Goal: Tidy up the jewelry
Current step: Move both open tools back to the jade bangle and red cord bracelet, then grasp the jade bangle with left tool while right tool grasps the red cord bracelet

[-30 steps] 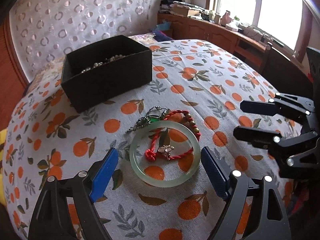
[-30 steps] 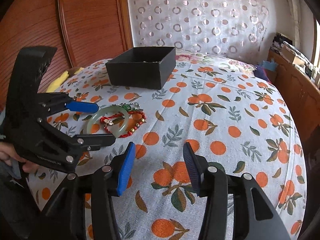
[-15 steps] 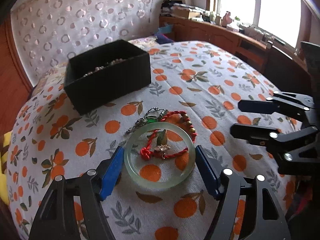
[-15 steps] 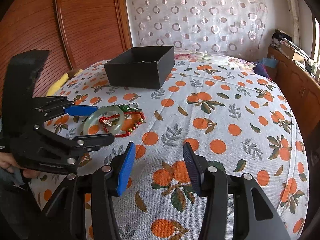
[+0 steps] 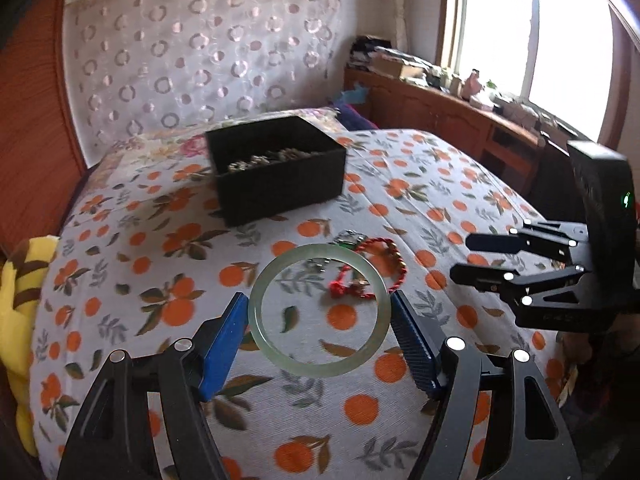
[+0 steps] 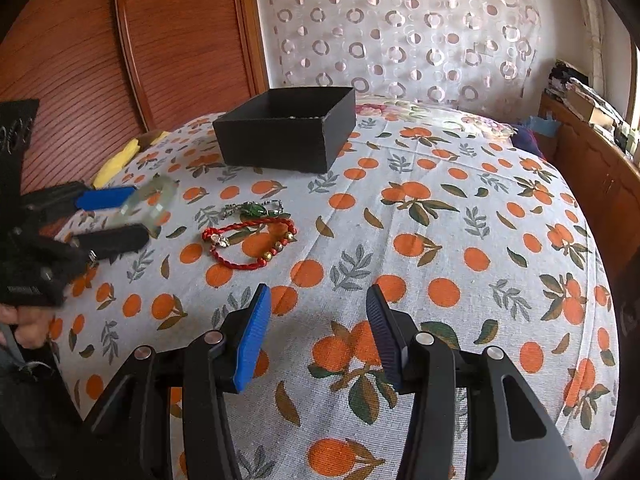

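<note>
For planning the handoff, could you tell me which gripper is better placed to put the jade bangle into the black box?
Left. The left gripper already holds the jade bangle between its pads, facing the black box. The right gripper is open and empty.

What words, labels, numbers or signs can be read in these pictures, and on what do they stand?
No text is readable.
White label on the left hand-held gripper: blurred.
Faint mark on the right hand-held gripper: too small.
</note>
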`<state>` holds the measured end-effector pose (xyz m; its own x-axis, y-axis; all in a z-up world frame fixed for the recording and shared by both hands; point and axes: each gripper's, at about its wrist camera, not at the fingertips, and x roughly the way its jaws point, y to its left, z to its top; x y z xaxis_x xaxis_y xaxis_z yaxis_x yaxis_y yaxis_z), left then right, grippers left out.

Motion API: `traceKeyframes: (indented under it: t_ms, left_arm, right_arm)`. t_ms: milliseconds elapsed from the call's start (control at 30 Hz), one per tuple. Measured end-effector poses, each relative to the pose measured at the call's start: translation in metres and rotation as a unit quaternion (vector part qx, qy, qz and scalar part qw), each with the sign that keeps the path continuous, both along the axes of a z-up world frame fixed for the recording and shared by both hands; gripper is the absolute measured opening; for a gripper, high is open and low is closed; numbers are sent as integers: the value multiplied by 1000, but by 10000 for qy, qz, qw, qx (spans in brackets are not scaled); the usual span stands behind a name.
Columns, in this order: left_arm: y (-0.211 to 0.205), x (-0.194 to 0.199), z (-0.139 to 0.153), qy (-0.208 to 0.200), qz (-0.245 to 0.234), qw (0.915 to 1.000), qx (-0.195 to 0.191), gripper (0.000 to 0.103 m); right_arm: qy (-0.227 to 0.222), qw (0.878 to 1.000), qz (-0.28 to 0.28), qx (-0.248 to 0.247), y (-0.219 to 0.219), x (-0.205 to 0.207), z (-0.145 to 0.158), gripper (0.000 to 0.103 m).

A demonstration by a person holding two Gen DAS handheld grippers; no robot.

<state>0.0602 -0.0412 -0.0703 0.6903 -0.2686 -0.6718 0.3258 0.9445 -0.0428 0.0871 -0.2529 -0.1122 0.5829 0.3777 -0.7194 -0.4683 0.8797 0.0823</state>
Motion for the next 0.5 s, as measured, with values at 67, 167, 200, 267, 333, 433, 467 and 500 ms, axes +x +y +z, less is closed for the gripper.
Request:
traceKeyframes:
  t_ms: [67,167,200,267,333,433,467,500]
  left_arm:
    - [5,-1,2,-41,51,10000,-25,69]
    - [13,-2,3,-58,122,9999,-108,69]
    - [14,-3,2,-59,146,9998,-135,69]
    - [17,-4,2,-57,171,9997,-185,69]
    - [19,-5,2,-69,183,9996,-214,69]
    - [22,-6,4,-113,214,9995,-223,69]
    - [23,-6,4,-129,229,9994,-221,69]
    - [23,-7,4,-136,242,9994,-216,69]
  right_arm:
    - [-44,9999,23,-132,4,-1,1,52]
    - [-22,9999,95,-111,11,4,4,52]
    - [10,9999,149,-59,15,5,6,48]
    - [-5,9996,251,-90,25,8,9,46]
    - [-70,9993,332,-184,36,11,13,43]
    - [3,9988,414,-249,50,23,12,37]
    - [21,9987,415,-297,54,27,10,37]
    - [86,9986,410,-327,58,32,7,37]
